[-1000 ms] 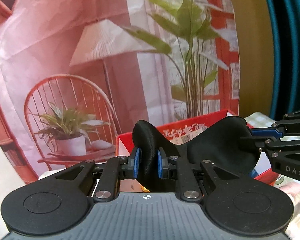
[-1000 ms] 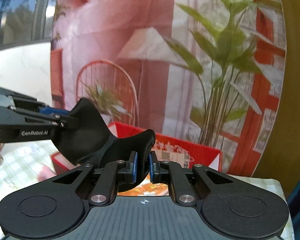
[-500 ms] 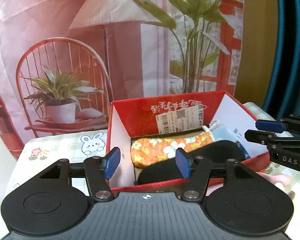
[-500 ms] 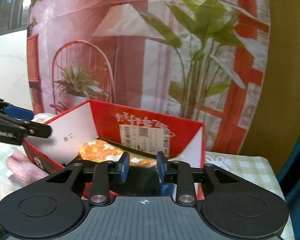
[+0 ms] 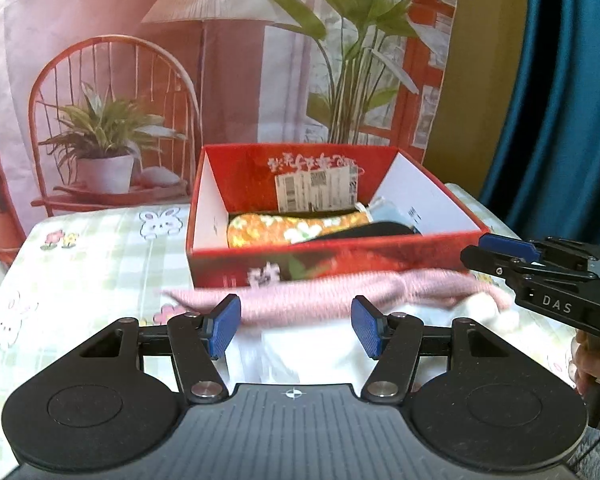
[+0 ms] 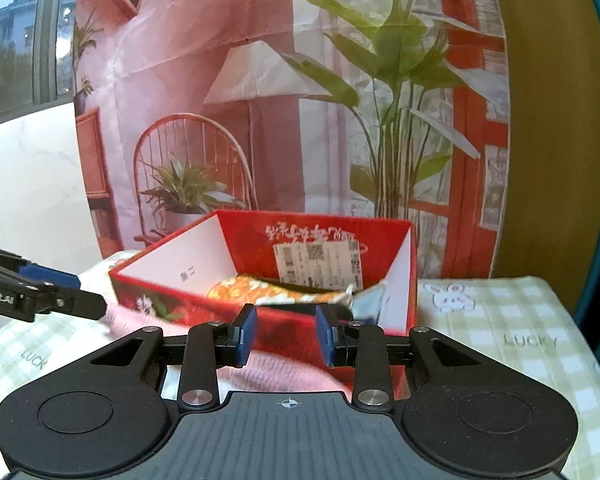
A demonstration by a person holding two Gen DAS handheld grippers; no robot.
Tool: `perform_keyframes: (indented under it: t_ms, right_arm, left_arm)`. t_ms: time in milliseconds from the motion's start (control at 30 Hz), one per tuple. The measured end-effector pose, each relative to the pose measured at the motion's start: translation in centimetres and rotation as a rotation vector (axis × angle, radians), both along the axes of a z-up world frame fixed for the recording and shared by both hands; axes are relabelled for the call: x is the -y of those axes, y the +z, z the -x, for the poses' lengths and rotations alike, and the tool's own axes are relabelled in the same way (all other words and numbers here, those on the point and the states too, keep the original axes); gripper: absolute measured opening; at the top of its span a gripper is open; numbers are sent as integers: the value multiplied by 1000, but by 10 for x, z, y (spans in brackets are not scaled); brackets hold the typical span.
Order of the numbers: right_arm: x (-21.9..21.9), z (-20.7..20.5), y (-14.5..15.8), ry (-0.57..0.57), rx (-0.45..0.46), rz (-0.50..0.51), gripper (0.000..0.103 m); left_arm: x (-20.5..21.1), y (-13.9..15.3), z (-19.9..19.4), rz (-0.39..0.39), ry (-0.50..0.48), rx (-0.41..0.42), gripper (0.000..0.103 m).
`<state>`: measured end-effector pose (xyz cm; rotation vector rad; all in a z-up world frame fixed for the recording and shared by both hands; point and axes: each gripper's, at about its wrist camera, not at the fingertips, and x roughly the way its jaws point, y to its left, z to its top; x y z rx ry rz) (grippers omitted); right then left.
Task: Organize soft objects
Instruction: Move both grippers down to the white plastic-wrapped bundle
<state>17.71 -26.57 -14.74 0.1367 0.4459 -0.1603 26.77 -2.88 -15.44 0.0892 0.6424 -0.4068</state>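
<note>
A red cardboard box [image 5: 332, 268] is seen open-topped on a table covered by a pale green checked cloth [image 5: 92, 248] printed with rabbits. Inside the box an orange floral soft item [image 5: 292, 230] is laid along the back, with a black soft item [image 5: 376, 230] resting in front of it, so part of the sorting appears to be done. A pale blue item [image 5: 388, 212] is tucked into the box's right corner; what it is cannot be told.

Just in front of the box, a pink knitted piece [image 5: 324, 300] is stretched across the cloth, presumably the next thing to be gathered. Something white [image 5: 324, 352] lies beneath or beside it, too blurred to be named.

The left gripper [image 5: 296, 330] is held low over the pink knit with its blue fingers spread wide apart and nothing between them. The right gripper [image 6: 286, 334] is likewise held empty, its fingers parted by a narrower gap, with the pink knit below and the box's front wall behind. Both sets of jaws have just been opening, and both are angled downward, probably to come down on the knit's two ends together.

The knit's near edge is hidden behind the gripper bodies, and its outline is smeared by motion. The floor of the box is cut off by its front wall. A printed backdrop [image 6: 228, 120] of a chair and plants fills the background.
</note>
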Motion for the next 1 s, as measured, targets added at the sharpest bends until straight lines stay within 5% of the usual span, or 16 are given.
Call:
perform_keyframes:
  t_ms: [233, 467, 733, 800, 867, 1000]
  right_arm:
    - [-7, 23, -19, -23, -28, 7, 31]
    - [5, 38, -40, -98, -57, -31, 54]
    - [9, 44, -60, -104, -84, -154, 55]
    - [10, 44, -64, -109, -87, -188, 56]
    - [10, 47, -66, -114, -80, -215, 54]
    - [7, 56, -62, -125, -53, -222, 39]
  left_arm:
    - [-6, -18, 15, 7, 17, -33, 64]
    - [-2, -30, 21, 27, -7, -61, 68]
    - [-1, -42, 21, 58, -23, -100, 66]
    - [-1, -43, 22, 66, -23, -103, 44]
    - [-2, -43, 23, 64, -20, -102, 33]
    - [-5, -41, 27, 67, -17, -83, 22]
